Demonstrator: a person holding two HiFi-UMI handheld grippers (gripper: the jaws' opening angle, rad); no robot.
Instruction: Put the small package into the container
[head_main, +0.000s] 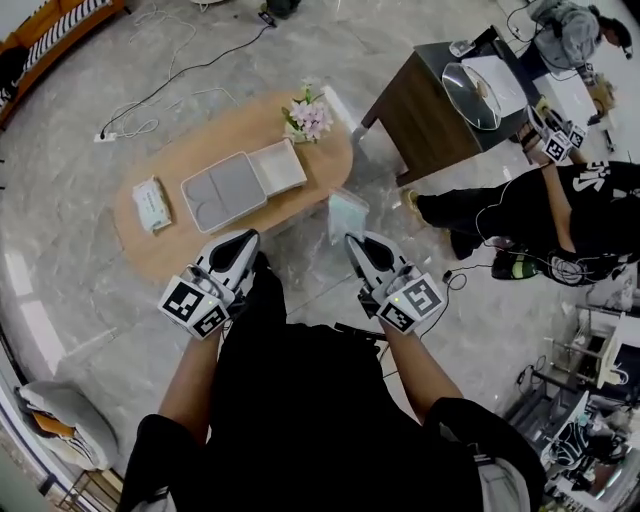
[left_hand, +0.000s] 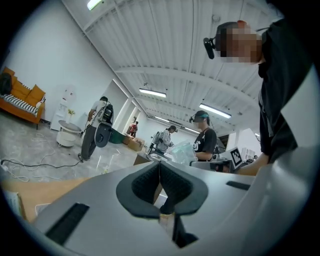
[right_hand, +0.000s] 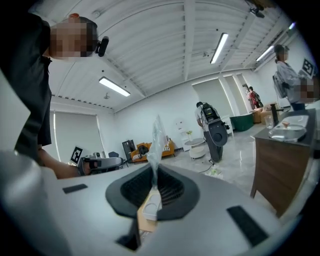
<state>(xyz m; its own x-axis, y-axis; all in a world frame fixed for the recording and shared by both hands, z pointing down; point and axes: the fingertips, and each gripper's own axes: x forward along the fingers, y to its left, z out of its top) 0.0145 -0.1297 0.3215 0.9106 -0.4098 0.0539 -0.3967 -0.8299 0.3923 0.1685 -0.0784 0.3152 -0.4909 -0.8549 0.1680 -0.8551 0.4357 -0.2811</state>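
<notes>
Overhead head view; level gripper views

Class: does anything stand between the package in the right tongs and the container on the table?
Nothing visible does. The small package, shut in the right tongs, hangs beside the table. Only bare tabletop lies between it and the container.

Oval wooden table (head_main: 190, 145) on a grey marble floor (head_main: 90, 60).
An open grey container (head_main: 222, 192) lies at the table's centre, its white lid (head_main: 278, 167) just beside it at 2 o'clock. A wipes packet (head_main: 152, 205) lies at 9 o'clock and pink flowers (head_main: 308, 118) at 1 o'clock.
</notes>
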